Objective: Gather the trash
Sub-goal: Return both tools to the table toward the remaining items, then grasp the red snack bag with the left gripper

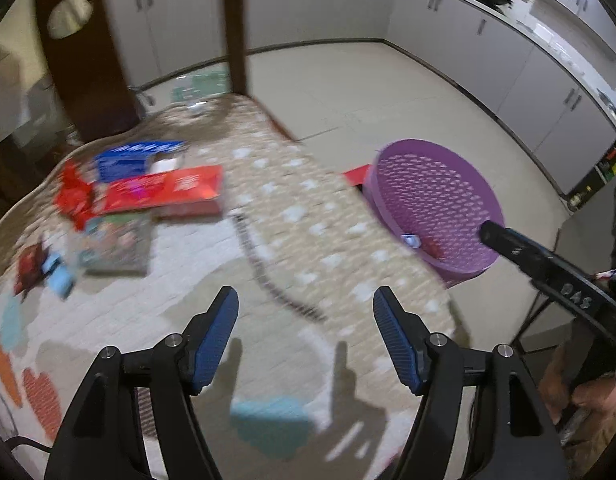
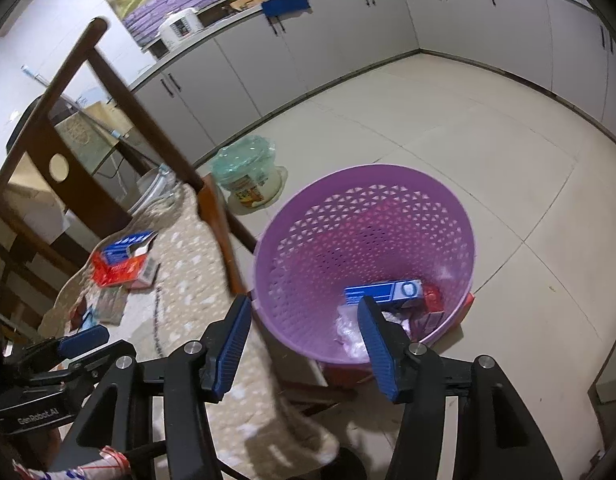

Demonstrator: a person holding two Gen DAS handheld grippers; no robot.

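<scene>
Kitchen with grey cabinets [image 2: 348,32] and tiled floor [image 2: 488,140]. Patterned cloth [image 1: 268,208] over a table, strewn with trash: long red box [image 1: 164,194], blue box [image 1: 124,162] behind it, red wrapper [image 1: 74,196] to its left. Purple basket [image 2: 364,248] on the floor beside the table, holding a blue box [image 2: 388,290] and crumpled plastic [image 2: 348,328]. Left gripper [image 1: 306,336] above the cloth, jaws apart, holding nothing. Right gripper [image 2: 304,340] over the basket rim, jaws likewise apart, nothing between them.

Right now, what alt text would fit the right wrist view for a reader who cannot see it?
The open right claw hangs empty above a purple basket on the kitchen floor, which holds a blue box and other scraps. To the left, more packaging lies on a cloth-covered table.
</scene>
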